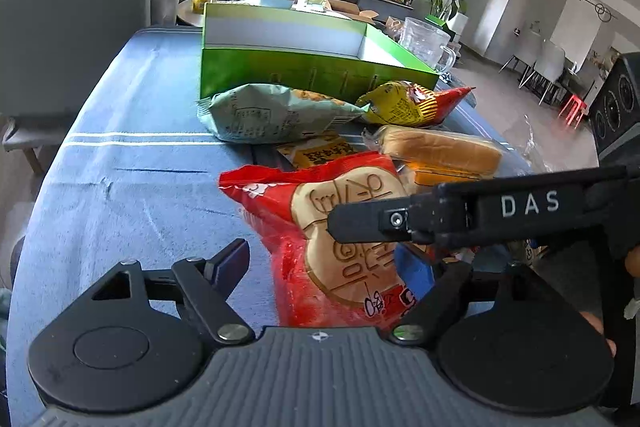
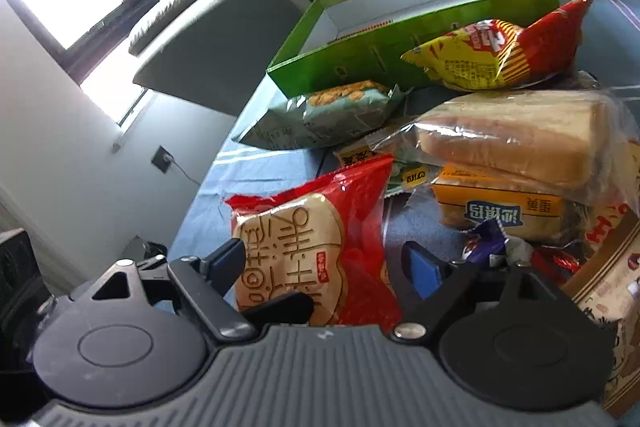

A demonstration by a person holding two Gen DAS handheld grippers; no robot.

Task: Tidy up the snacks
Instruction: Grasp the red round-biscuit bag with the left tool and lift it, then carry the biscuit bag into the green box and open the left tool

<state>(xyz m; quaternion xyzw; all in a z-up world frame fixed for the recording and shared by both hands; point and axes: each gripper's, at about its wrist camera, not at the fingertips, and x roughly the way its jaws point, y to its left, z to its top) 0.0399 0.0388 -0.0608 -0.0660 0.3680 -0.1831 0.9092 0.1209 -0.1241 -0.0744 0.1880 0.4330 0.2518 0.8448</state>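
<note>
The left tongs [image 1: 340, 267] stand wide around the red snack bag [image 1: 340, 239], not pressing; the right tongs [image 2: 324, 263] stand wide around it too. Beyond them waits the green box [image 1: 304, 67]. I would close one pair only, on the bag's firm middle.

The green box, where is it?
The green box sits at the far end of the blue table, behind the pale green snack bag and beside the glass jug.

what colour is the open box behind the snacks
Green outside, white inside; the box shows best in the right wrist view.
</note>
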